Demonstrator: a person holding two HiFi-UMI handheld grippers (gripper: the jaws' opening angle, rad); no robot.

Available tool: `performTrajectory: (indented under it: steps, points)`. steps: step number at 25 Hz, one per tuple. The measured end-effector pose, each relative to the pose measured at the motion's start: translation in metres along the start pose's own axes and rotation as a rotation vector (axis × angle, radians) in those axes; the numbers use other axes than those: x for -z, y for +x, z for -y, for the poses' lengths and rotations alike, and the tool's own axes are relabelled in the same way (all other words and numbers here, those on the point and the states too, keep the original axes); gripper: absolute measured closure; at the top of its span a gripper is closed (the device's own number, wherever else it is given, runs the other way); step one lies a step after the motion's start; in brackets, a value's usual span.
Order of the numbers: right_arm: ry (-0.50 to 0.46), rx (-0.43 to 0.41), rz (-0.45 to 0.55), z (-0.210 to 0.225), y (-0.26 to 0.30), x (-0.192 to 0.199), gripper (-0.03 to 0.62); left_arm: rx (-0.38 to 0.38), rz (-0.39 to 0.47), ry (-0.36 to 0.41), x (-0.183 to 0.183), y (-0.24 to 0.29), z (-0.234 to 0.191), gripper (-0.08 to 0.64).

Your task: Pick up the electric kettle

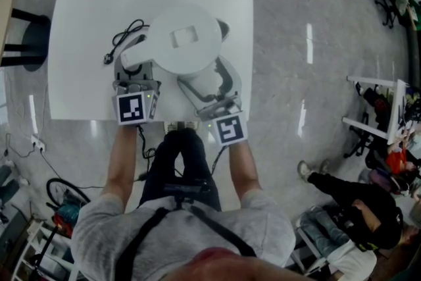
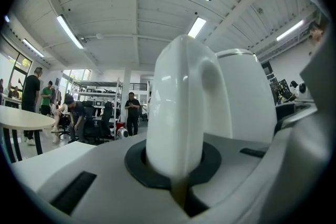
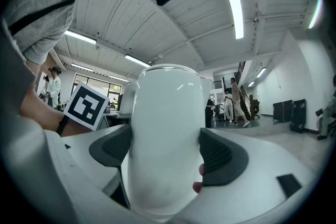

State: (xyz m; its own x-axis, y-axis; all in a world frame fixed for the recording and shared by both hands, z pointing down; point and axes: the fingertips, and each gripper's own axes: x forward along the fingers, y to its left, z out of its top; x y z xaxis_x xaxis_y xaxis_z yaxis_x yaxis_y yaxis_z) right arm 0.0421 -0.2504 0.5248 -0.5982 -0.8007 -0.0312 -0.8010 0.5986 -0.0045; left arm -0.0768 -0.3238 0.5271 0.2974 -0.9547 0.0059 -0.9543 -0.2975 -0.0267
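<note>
White glossy plastic makes up the electric kettle (image 1: pixel 184 36), which sits over the near half of the bench (image 1: pixel 85 76), about midway between its left and right edges. I cannot tell whether its base is off the surface. The shell looks stiff and smooth, so it is probably slippery under rubber pads. The lid is shut, so its weight depends on water that cannot be seen, and it is best treated as possibly heavy and top-loaded. The handle (image 2: pixel 176 113), on the side away from the spout, is the natural place to take hold, with a second grip on the body to stop it swinging.

That is how it is held. The left gripper (image 1: pixel 135 72) has its dark pads pressed on either side of the handle. The right gripper (image 3: pixel 165 155) has its jaws spread wider and clamped on the rounded body.

Both grippers point roughly level across the bench from its near edge, with their marker cubes facing up. The person's forearms reach forward side by side. A black power cord (image 1: pixel 122 39) lies on the bench toward the left edge.
</note>
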Motion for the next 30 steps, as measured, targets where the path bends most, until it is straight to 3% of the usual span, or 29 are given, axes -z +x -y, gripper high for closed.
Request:
performTrajectory:
  steps: [30]
  points:
    - [-0.055, -0.007, 0.109, -0.013, 0.006, -0.093, 0.170, 0.010, 0.078, 0.048, -0.101, -0.008, -0.011, 0.554]
